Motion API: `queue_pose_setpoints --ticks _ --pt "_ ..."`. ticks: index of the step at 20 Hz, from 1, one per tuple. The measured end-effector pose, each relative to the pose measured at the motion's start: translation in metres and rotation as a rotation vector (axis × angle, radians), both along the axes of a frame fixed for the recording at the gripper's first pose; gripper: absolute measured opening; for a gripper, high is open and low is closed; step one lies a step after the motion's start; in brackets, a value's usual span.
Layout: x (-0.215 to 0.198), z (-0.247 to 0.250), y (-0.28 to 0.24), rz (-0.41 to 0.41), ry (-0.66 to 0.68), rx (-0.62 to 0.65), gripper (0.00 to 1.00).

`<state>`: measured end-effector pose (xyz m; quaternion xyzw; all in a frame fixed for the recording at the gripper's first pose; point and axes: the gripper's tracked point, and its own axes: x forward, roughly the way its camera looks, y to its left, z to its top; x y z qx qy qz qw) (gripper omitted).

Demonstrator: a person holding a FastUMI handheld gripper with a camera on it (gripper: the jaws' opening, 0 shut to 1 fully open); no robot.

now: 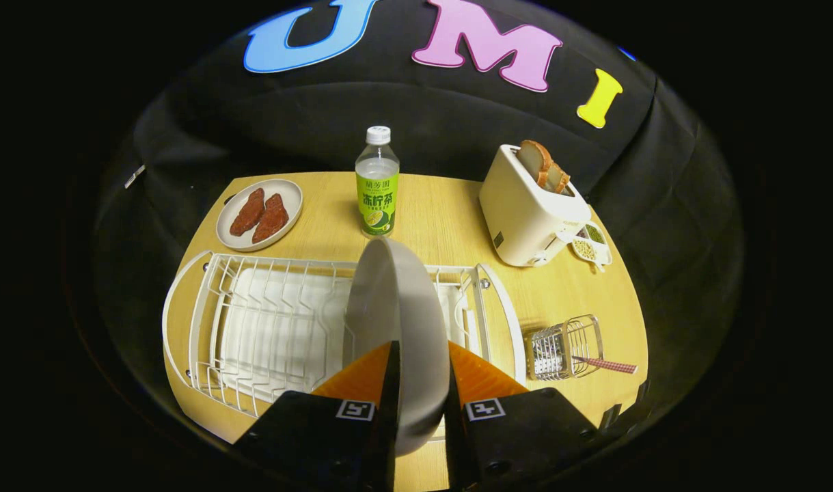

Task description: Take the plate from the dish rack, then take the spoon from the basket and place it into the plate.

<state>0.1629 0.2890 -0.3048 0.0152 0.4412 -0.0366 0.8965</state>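
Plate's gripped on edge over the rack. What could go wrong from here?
1. The gripper is shut on the plate by its rim alone; it may pivot or slip.
2. The plate stands among the dish rack wires and could snag.
3. The bottle stands just beyond; a forward swing might topple it.

Could not see the plate's lower rim behind the fingers clamping it. Hid part of the dish rack. Spoon bowl buried in the basket.

Bottle, toaster, meat dish
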Motion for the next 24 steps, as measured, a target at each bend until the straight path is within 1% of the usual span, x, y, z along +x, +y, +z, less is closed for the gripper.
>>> queue_pose_setpoints --ticks 4,5,6,9,11,14,16,20,22,24 --pt "0.019 0.033 -0.019 0.046 -0.086 -0.165 0.3" --pt "0.022 0.042 -0.026 0.051 -0.104 -0.194 0.3" --pt "0.022 0.047 -0.028 0.045 -0.113 -0.187 0.3" --pt "0.017 0.063 -0.041 0.0 -0.152 -0.095 0.3" --pt "0.006 0.073 -0.053 -0.004 -0.174 -0.043 0.3" --pt "-0.015 0.087 -0.067 -0.006 -0.203 0.069 0.3" --pt "-0.035 0.097 -0.077 0.007 -0.228 0.126 0.3" --pt "-0.08 0.115 -0.096 0.005 -0.281 0.277 0.3" --pt "-0.102 0.116 -0.106 0.015 -0.293 0.341 0.3" --pt "-0.131 0.109 -0.123 0.013 -0.275 0.378 0.3"
